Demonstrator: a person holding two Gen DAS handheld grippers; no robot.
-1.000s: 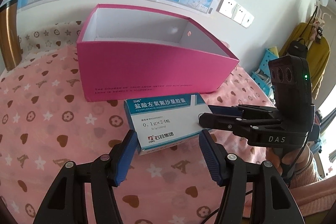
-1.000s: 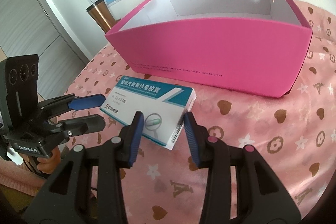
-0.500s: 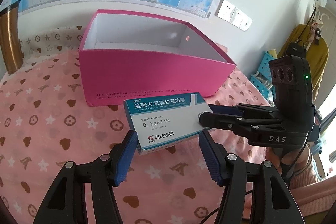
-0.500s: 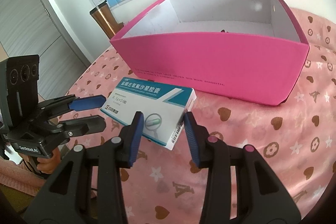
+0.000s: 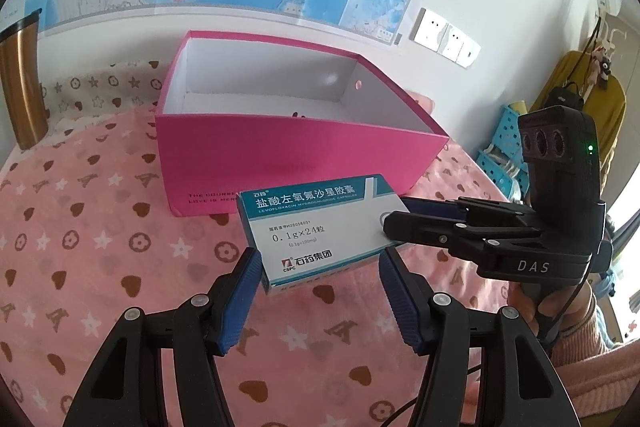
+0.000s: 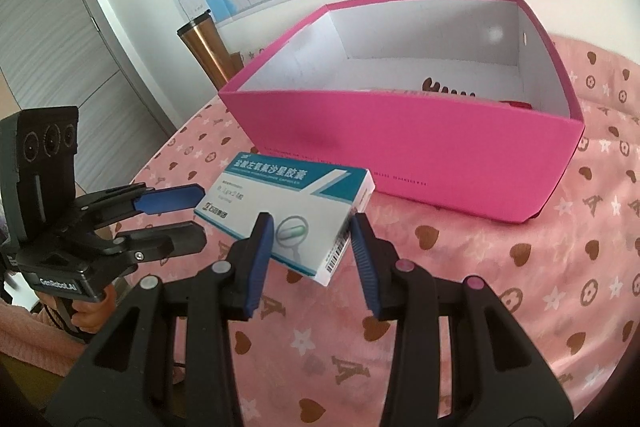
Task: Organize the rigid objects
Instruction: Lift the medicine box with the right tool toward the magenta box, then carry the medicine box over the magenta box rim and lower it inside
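A white and teal medicine box [image 5: 316, 231] is held off the pink tablecloth, in front of the open pink storage box [image 5: 280, 163]. My right gripper [image 6: 312, 227] is shut on the medicine box's [image 6: 288, 215] near end and carries it; this gripper also shows in the left wrist view [image 5: 394, 221]. My left gripper [image 5: 320, 263] is open, its fingers on either side of the box's other end without touching it; it also shows in the right wrist view [image 6: 196, 215]. The pink storage box [image 6: 420, 143] has a small dark item on its floor.
A copper tumbler [image 6: 208, 55] stands left of the pink box by the wall. A map hangs on the wall behind. Wall sockets [image 5: 444, 39] and a blue basket [image 5: 504, 147] are to the right. The tablecloth's near edge lies by the left hand.
The medicine box has risen with my right gripper and both views now look down into the pink box from higher up. My left gripper stays open beside it.
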